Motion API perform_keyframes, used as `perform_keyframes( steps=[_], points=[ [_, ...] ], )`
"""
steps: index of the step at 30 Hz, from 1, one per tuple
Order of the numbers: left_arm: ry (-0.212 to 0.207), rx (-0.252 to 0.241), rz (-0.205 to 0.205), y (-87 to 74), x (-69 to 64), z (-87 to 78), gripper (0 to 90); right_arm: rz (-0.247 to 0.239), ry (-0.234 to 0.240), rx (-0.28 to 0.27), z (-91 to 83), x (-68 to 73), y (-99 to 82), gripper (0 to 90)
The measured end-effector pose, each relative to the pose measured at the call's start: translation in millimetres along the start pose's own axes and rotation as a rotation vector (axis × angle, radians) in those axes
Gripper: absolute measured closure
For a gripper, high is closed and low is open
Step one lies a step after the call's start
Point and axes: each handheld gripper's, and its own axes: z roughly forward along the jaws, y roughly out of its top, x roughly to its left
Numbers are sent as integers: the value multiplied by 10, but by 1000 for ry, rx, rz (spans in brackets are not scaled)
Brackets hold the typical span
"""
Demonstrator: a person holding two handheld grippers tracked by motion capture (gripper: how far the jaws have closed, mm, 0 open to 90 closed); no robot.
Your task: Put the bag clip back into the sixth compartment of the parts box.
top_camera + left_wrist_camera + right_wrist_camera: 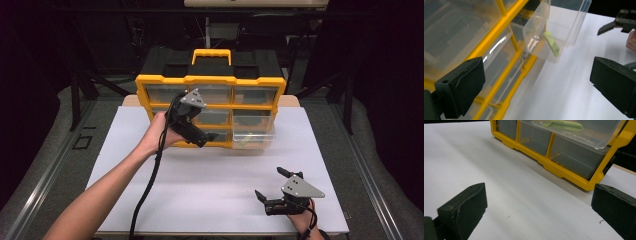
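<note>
Two grippers | left gripper (pixel 212 138) jaws wide, empty, beside drawer (pixel 253 134)

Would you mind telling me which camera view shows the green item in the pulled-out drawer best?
The right gripper view: the green item lies flat, seen through the clear drawer. The left gripper view shows it smaller, as a slanted strip. The high view gives only a faint pale smudge in the drawer.

The left forearm reaches diagonally up across the high view, its hand wrapped around the left gripper (pixel 212 137), which points toward the right and slightly down with its jaws spread wide and nothing between them. The right hand (pixel 300 218) sits low at the near edge, holding the right gripper (pixel 270 184) with jaws wide apart and empty.
</note>
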Motion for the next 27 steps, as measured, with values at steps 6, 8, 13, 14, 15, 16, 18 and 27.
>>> perform_keyframes(
  steps=[6,8,13,14,15,16,18,27],
  points=[
    [40,-7,-21,-265,-11,-146,1,0,-1,4,0,5,3,0],
    [53,-13,-32,-333,-4,-176,1,-2,-3,5,2,5,3,0],
    [74,-25,-50,-478,6,-245,1,0,-3,6,5,8,4,0],
    [74,-25,-50,-478,6,-245,1,1,-3,8,6,10,3,0],
    [76,-30,-57,-526,3,-274,0,1,-3,7,6,10,3,0],
    [77,-35,-59,-551,-2,-289,0,-1,-4,5,5,10,4,0],
    [82,-36,-57,-574,-3,-312,0,-3,-6,5,4,10,4,0],
    [123,-84,-107,-824,-25,-482,0,-2,-7,8,5,17,5,0]
  ],
)
